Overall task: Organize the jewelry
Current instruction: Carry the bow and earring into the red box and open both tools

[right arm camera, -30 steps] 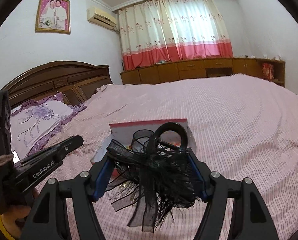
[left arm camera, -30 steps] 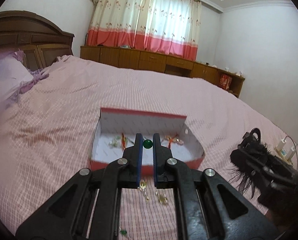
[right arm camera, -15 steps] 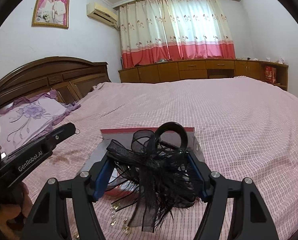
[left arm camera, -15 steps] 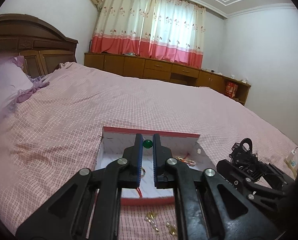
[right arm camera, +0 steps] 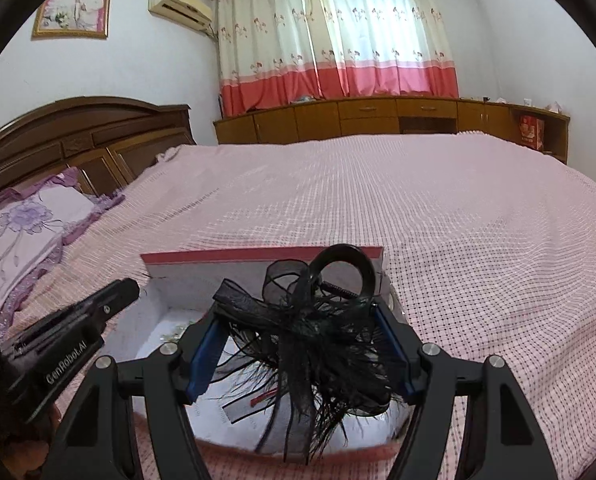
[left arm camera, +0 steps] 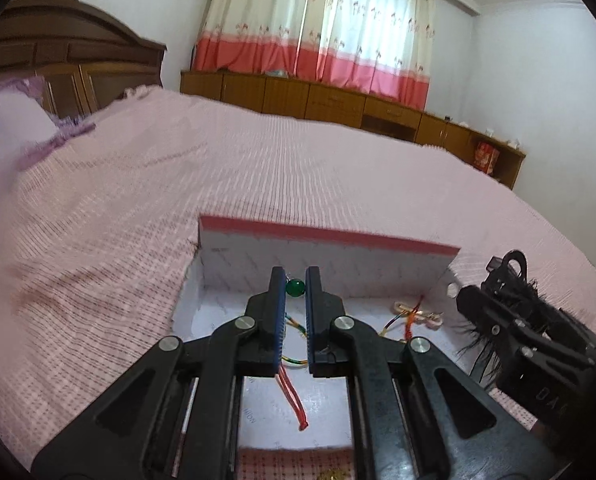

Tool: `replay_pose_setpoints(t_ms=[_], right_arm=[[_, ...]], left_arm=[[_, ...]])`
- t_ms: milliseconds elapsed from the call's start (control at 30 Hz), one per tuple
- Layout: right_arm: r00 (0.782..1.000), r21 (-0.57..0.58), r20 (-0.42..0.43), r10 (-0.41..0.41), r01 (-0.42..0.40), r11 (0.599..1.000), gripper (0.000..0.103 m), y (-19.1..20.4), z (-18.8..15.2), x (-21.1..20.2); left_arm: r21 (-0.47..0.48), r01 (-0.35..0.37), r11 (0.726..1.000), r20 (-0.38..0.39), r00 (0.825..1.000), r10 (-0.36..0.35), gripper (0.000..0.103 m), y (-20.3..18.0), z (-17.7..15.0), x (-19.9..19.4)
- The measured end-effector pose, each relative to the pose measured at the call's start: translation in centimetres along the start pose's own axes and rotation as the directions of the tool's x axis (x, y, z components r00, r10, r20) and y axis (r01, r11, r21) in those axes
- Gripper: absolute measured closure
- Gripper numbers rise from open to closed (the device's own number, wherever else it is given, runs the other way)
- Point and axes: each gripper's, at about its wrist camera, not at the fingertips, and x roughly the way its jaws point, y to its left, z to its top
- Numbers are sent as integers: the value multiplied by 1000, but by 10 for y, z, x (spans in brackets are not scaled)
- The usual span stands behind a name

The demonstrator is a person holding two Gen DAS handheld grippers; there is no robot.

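Observation:
A shallow box [left arm camera: 329, 240] with red rim and white inside lies on the pink bed; it also shows in the right wrist view [right arm camera: 226, 257]. My left gripper [left arm camera: 296, 288] is shut on a green bead [left arm camera: 295, 287] with a red cord [left arm camera: 294, 400] hanging into the box. Braided cords with charms [left arm camera: 413, 316] lie in the box at the right. My right gripper [right arm camera: 301, 320] is shut on a black feather hair clip [right arm camera: 309, 320], held over the box. It appears in the left wrist view [left arm camera: 509, 304] at the right.
The pink checked bedspread [right arm camera: 457, 220] spreads all around the box. A purple pillow [right arm camera: 30, 220] and wooden headboard [right arm camera: 82, 132] are at the left. Low wooden cabinets [right arm camera: 377, 116] run under the curtain. A small gold piece [left arm camera: 333, 474] lies on the bed before the box.
Both grippers have moved forward over the box, which now looks larger and nearer. The bead and the hair clip stay held.

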Motion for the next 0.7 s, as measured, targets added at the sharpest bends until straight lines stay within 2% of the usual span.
replay_pose_setpoints(t_ms=[233, 467, 567, 633, 700], right_arm=[[997, -2, -76, -15, 15, 1000, 32, -8, -5, 36], [988, 26, -150, -24, 28, 999, 32, -15, -12, 57], [986, 29, -165, -34, 39, 999, 31, -15, -13, 60], [984, 27, -176, -40, 45, 999, 27, -16, -13, 60], [985, 27, -170, -42, 47, 999, 22, -16, -12, 58]], left_arm=[[1, -26, 1000, -93, 995, 26, 102, 1, -7, 35], [-14, -25, 1000, -211, 977, 22, 102, 1, -17, 60], [-14, -22, 1000, -230, 973, 18, 102, -1, -19, 60], [-11, -23, 1000, -239, 971, 20, 97, -4, -18, 59], [-13, -22, 1000, -256, 967, 18, 84, -6, -18, 59]])
